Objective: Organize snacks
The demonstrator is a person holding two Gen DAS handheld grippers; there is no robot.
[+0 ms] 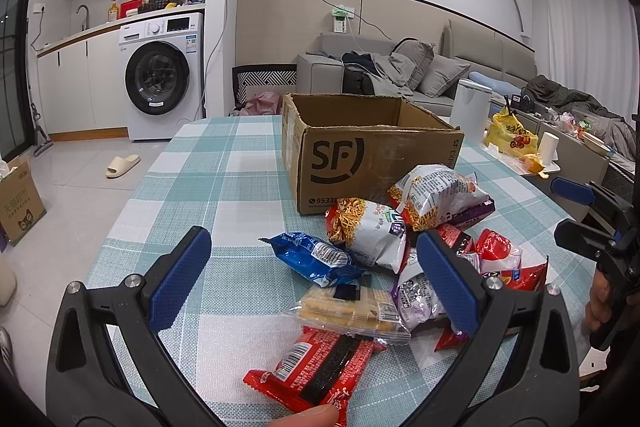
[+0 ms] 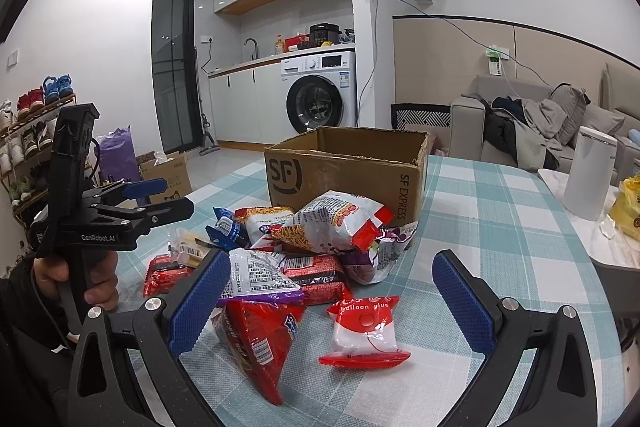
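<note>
- Left hand-held gripper [image 1: 316,281] spread wide, empty, hovering over the near packets; right hand-held gripper [image 2: 332,291] also spread, empty.
- Step, likely: pick one packet. Best to drop the left over the clear-wrapped pale cracker packet [image 1: 352,311], pinch across its short side, avoid its neighbours.
- Snack pile sits on the teal-and-white checked cloth surface [image 1: 224,163], just before the open brown cardboard SF box [image 1: 360,155].
- Wrappers glossy, crinkly, likely slippery; red-and-white balloon glue packet [image 2: 366,331] lies apart.
</note>
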